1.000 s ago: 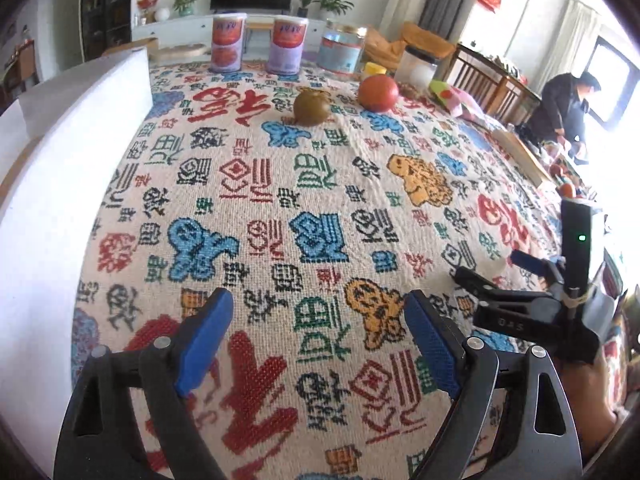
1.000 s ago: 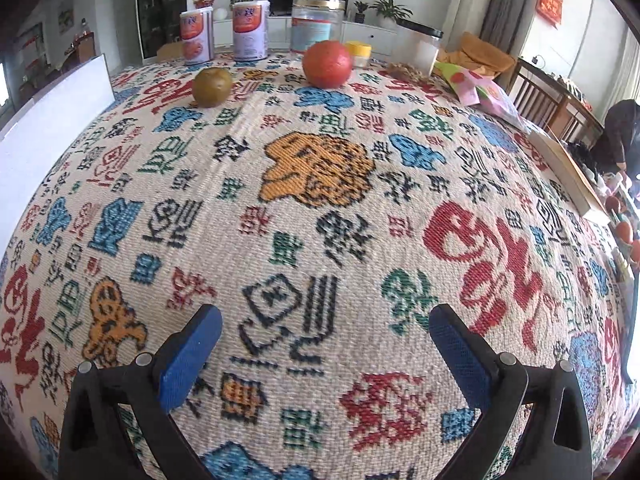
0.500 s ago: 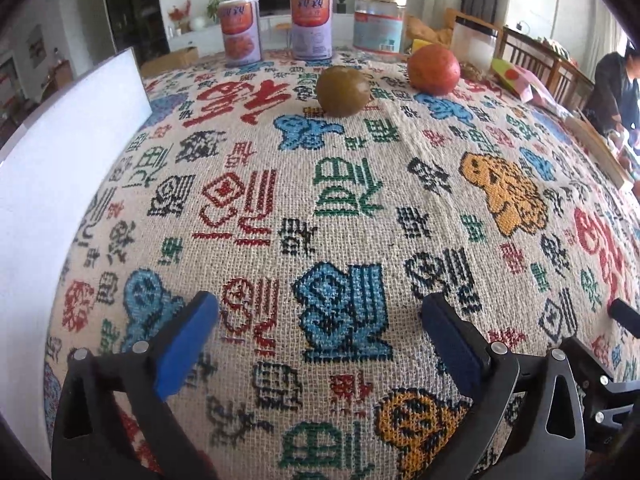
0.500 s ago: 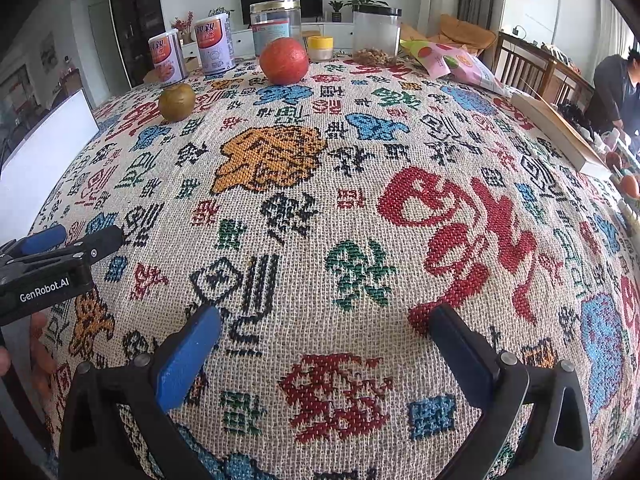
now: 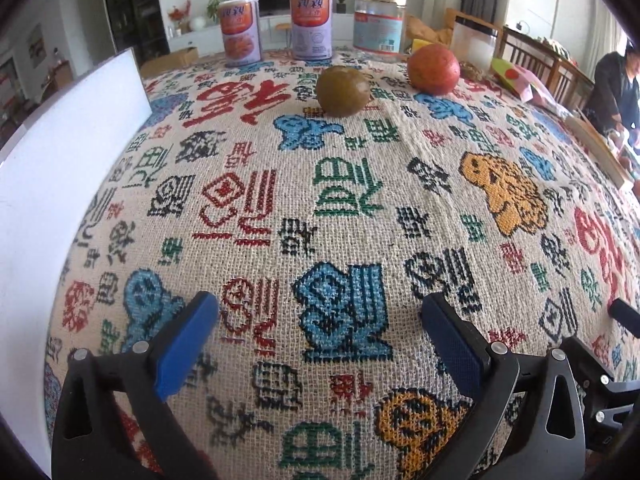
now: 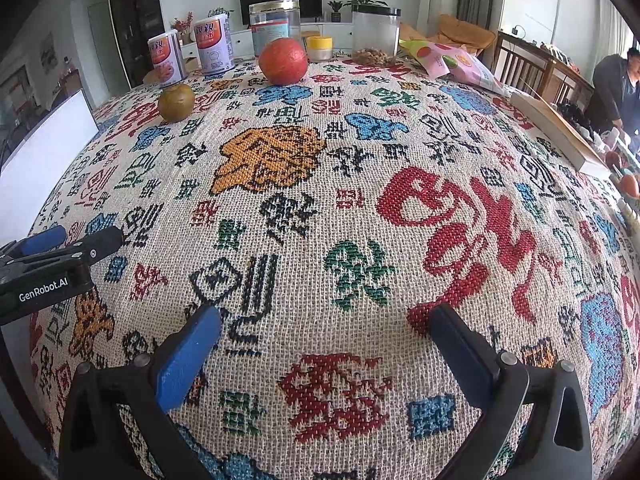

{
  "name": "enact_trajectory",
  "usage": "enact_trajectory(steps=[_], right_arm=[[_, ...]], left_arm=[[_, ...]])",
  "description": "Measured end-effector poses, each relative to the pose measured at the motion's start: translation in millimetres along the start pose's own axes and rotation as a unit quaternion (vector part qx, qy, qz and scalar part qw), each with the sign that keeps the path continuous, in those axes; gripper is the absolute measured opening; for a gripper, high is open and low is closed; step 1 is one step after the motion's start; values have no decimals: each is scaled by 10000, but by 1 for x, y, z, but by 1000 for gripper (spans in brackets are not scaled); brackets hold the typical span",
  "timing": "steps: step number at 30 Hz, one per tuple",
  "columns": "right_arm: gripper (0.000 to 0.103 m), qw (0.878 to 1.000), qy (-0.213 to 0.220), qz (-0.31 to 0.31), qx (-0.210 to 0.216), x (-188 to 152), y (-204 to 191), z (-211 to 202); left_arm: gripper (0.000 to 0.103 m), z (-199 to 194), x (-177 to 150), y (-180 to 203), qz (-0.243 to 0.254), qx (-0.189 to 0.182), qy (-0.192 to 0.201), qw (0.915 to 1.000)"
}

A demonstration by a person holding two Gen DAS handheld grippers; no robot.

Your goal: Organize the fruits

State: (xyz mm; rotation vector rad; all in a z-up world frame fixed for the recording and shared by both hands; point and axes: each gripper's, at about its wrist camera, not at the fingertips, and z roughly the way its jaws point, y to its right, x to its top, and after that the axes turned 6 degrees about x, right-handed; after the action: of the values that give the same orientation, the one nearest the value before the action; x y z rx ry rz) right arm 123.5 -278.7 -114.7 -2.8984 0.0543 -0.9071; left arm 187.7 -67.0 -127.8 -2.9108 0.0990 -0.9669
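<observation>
Tablecloth [image 5: 344, 200] hides table; right gripper [image 5: 624, 360] cropped.

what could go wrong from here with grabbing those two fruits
1. The brownish-green fruit and the orange-red fruit are round and sit loose on the woven tablecloth; a nudge from an open tool could roll them.
2. Cans and a jar stand close behind the fruits, so overshooting may knock them.
3. The left tool and right tool are near each other and might collide if both reach forward.
</observation>
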Motion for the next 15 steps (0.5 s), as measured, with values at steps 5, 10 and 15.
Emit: enact_trajectory(steps=[5,10,15], right_arm=[[103,10000,7,27,-14,0,0,1],[103,10000,8,29,-12,0,1,1],[103,10000,3,31,-17,0,1,1]], left_arm=[[103,0,0,-2,-1,0,-2,10000],[102,0,0,0,0,0,-1,10000],[102,0,0,0,0,0,-1,10000]])
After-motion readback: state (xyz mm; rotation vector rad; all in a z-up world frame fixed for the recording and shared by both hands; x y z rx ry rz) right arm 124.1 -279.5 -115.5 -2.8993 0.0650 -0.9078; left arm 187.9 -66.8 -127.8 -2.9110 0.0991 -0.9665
